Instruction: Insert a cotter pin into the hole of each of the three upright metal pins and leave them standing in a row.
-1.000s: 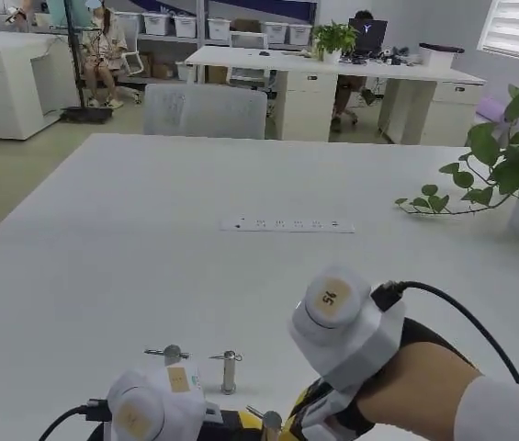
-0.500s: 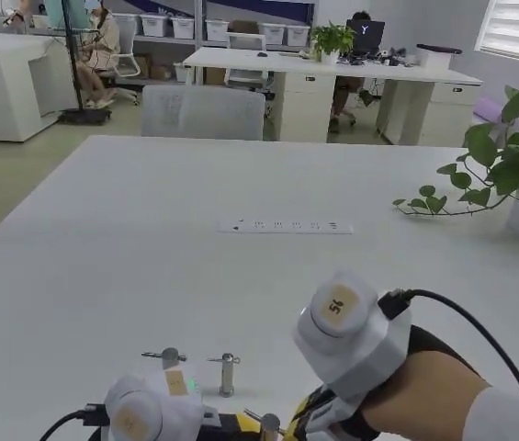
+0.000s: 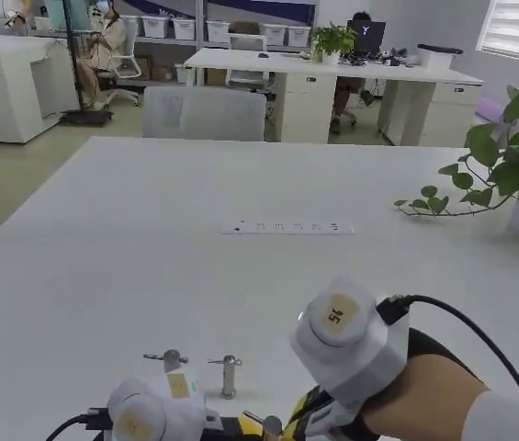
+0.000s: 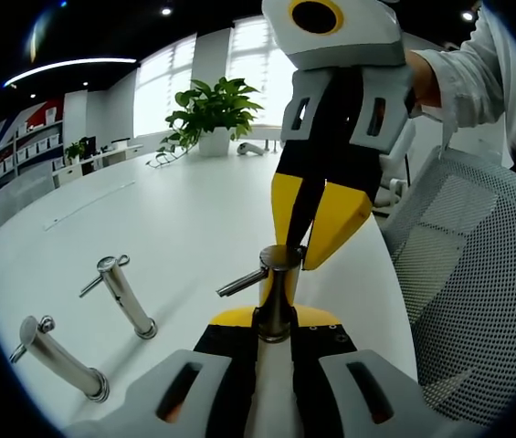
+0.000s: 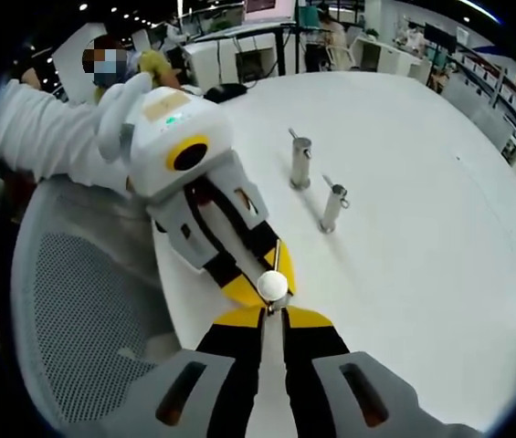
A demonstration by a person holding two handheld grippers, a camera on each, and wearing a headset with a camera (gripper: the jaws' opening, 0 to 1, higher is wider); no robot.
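Lower centre, left gripper point(image 4: 276, 321) clamps the short, stiff, slick-looking steel pin point(image 4: 279, 274) low on its shaft; right gripper point(image 4: 305, 246) pinches the thin, probably bendy wire cotter pin point(image 4: 239, 284) just right of the head, light squeeze advised.

My right gripper point(image 4: 305, 257) has sunk slightly toward the table's point(image 3: 241, 276) near edge, nearer the upright grey metal pin point(image 4: 276, 301) clamped in my left gripper point(image 4: 274, 326). The seated person point(image 3: 94, 55) beyond the far edge has shifted in place.
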